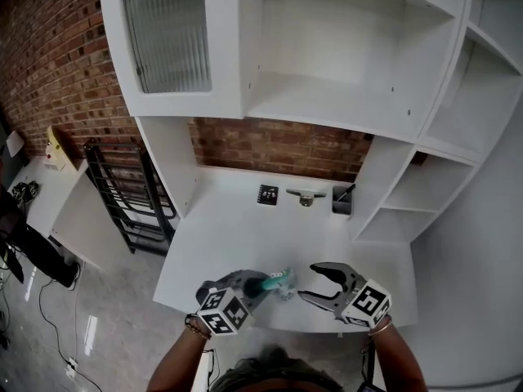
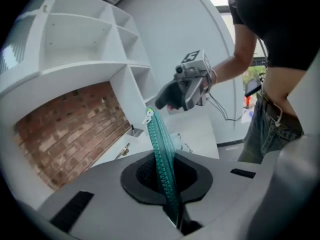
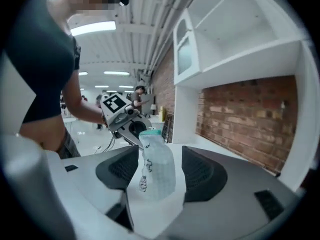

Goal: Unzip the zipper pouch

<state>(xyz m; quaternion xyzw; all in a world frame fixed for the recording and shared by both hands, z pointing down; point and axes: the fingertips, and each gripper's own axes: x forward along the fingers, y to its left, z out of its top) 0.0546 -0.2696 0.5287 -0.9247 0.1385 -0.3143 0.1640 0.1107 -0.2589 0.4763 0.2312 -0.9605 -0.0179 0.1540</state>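
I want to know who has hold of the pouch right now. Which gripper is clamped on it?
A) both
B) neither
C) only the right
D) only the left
D: the left gripper has its jaws shut on the teal zipper edge of the pouch, while the right gripper has its jaws apart, with a gap showing on each side of the pouch between them.

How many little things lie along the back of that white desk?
3: a dark square at left, a metal piece in the middle, a dark holder at right.
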